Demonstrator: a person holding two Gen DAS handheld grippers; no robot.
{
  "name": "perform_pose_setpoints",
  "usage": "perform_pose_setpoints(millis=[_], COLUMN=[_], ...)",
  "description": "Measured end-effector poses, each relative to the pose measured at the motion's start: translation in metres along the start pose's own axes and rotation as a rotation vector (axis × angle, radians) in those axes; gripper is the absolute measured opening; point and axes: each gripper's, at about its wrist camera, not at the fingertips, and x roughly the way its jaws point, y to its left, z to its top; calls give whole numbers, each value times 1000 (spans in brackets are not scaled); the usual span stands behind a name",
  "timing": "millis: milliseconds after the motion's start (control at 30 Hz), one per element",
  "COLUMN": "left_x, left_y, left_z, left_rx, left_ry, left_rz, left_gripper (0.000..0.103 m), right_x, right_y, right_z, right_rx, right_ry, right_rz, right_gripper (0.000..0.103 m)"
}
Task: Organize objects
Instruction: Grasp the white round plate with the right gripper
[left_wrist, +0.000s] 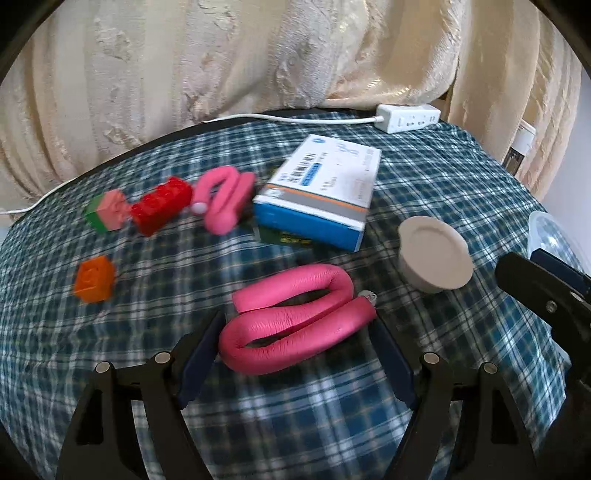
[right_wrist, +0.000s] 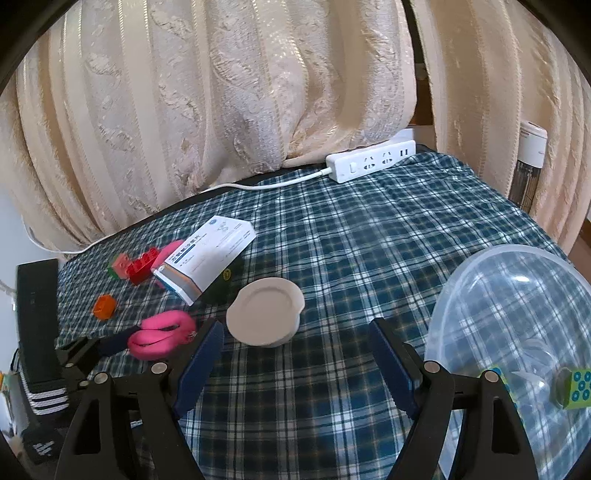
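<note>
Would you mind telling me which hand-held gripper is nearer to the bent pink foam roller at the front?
Left. The left hand-held gripper has its fingers on either side of the pink foam roller. The right hand-held gripper stands off to the side, facing the grey lid.

Cream patterned curtains (right_wrist: 229, 103) hang behind the plaid-covered table (right_wrist: 369, 229).

A table under a blue plaid cloth (right_wrist: 332, 236) carries a box (left_wrist: 325, 188), foam curlers (left_wrist: 295, 325), toy bricks (left_wrist: 162, 203), a lid (left_wrist: 436, 254), a power strip (right_wrist: 369, 162) and a clear bowl (right_wrist: 517, 314).
</note>
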Motion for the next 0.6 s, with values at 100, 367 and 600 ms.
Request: perform_pose_setpoints(millis=[100,367,600], left_x=[-6,-18,-25], left_y=[8,21,30], left_z=[-3,-5,-4], left_rx=[-15,-33,-48], left_ry=[-5,-40,-55], left_rz=[7,21,29], left_gripper=[80,80,80], right_x=[7,31,59], right_y=[5,23,29], right_z=[2,11,13], right_rx=[-13,-86,-112], right_ry=[22,73,115], right_rz=[7,-9,-50], right_gripper=[84,84,84])
